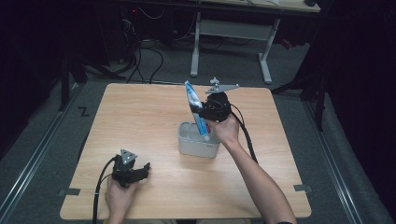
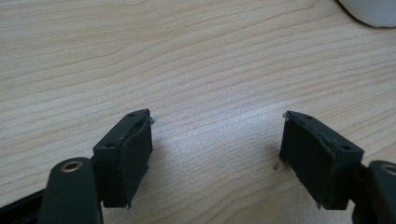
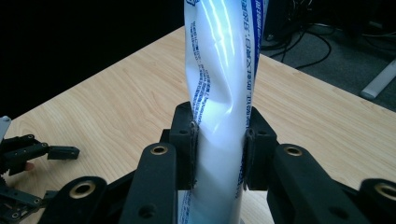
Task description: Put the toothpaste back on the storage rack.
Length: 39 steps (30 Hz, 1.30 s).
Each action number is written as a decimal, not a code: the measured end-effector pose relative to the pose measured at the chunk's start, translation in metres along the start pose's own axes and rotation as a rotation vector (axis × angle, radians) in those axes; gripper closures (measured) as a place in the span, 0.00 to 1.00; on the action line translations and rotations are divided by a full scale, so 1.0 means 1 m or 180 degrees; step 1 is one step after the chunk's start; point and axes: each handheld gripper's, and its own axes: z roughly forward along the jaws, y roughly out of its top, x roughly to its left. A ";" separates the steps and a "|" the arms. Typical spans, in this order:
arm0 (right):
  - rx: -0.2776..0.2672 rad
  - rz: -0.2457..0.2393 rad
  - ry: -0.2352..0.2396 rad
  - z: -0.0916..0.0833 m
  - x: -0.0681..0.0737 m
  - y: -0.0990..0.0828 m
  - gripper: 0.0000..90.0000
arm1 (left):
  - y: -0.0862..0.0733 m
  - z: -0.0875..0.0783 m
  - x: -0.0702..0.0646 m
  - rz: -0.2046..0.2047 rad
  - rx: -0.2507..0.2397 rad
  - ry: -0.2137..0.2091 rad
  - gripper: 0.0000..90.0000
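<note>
A white and blue tube (image 1: 195, 109) stands tilted, its lower end inside a white cup-like container (image 1: 198, 140) near the table's middle. My right gripper (image 1: 201, 113) is shut on the tube; in the right gripper view both pads squeeze the tube (image 3: 219, 93) about midway. My left gripper (image 1: 140, 171) rests low on the wooden table (image 1: 140, 116) near the front left, held by a hand. In the left gripper view it (image 2: 217, 144) stands open with bare wood between its pads.
A corner of the white container (image 2: 373, 11) shows at the top right of the left gripper view. Beyond the table's far edge are a desk frame (image 1: 231, 42) and cables on the floor. Cables trail from both grippers toward the front edge.
</note>
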 end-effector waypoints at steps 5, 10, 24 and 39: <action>0.0039 -0.0043 -0.0016 0.002 0.003 -0.001 0.79 | 0.000 0.000 0.000 0.0001 0.0005 -0.0002 0.28; 0.0063 -0.0060 -0.0010 0.003 0.003 -0.002 0.79 | 0.000 0.000 0.000 0.0000 0.0001 0.0000 0.28; 0.0146 -0.0098 0.0007 0.008 0.004 -0.008 0.79 | 0.000 0.000 0.000 -0.0001 0.0000 -0.0001 0.28; 0.0183 -0.0109 0.0032 0.010 0.004 -0.016 0.78 | 0.000 0.000 0.000 -0.0002 0.0000 -0.0002 0.28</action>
